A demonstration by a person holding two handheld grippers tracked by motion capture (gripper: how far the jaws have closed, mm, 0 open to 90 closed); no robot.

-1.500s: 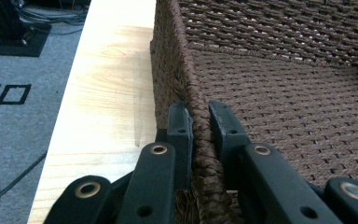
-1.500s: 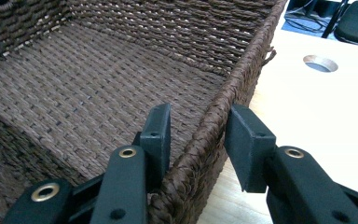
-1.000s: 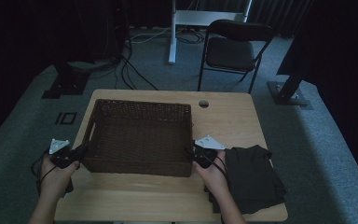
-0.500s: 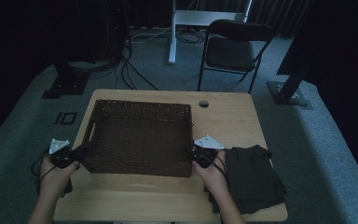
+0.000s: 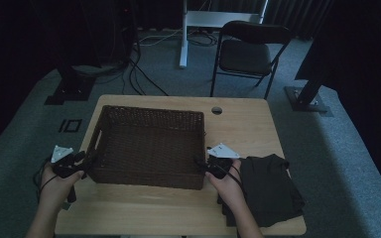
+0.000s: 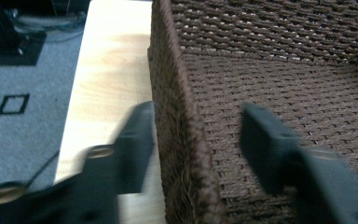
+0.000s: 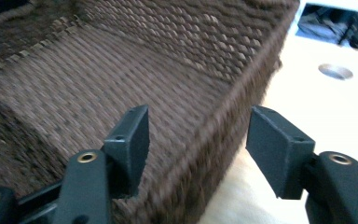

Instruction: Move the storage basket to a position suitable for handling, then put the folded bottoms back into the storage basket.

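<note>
Little has moved since the earlier frames: both tongs stay at the basket [image 5: 146, 146], which sits left of centre on the desk [image 5: 238, 124]. Left tongs [image 6: 191, 140] straddle its 9 o'clock wall, released; right tongs [image 7: 198, 140] straddle its 3 o'clock wall, likewise released. Risk, as judged: uneven closing or lifting could tilt the basket or let the woven rim slip. Count: one basket, one folded dark cloth [image 5: 270, 188] at 4 o'clock, two tongs.

basket [image 5: 149, 146] mid-table [image 5: 248, 124] | folded cloth [image 5: 268, 188] right of it | chair [image 5: 248, 52] behind table
</note>
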